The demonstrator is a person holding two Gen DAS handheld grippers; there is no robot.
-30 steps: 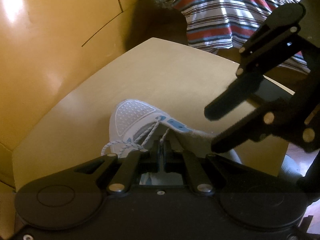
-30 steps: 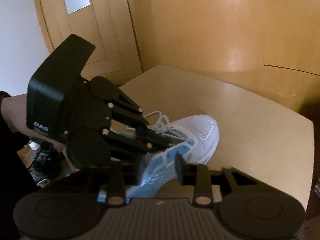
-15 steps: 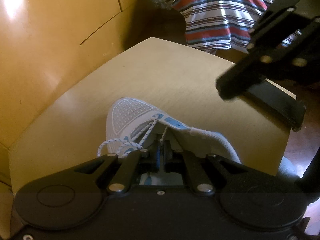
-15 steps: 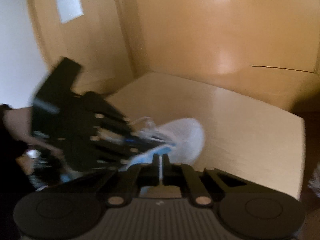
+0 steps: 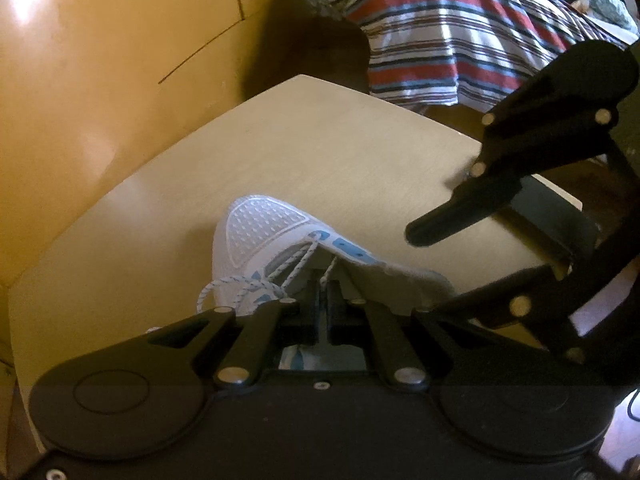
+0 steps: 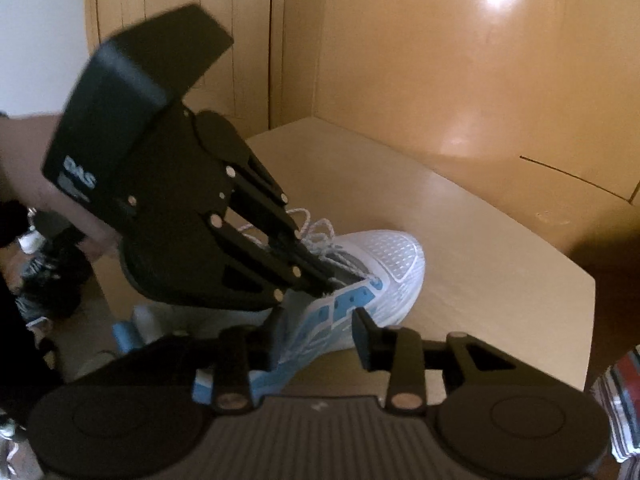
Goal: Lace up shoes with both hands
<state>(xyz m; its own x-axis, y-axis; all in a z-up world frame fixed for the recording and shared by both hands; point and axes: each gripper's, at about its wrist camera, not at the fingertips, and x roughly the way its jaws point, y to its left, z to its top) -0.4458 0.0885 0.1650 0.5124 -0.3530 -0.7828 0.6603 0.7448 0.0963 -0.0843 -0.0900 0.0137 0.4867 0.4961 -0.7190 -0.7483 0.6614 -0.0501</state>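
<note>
A white and light-blue sneaker lies on a pale wooden table, toe pointing away. Its white speckled lace is loose over the tongue. My left gripper is shut on a strand of the lace just above the eyelets; it also shows in the right wrist view, over the sneaker. My right gripper is open, its fingers astride the shoe's blue side panel. In the left wrist view the right gripper hangs open at the right of the shoe.
Yellow-brown cabinet walls enclose the table's far and left sides. A striped cloth lies beyond the table's far right corner. A dark flat object sits at the table's right edge. A door stands at left.
The right gripper shut and lifted away half a second ago; now it is open again and back down beside the shoe. The left gripper has kept its hold on the lace.
</note>
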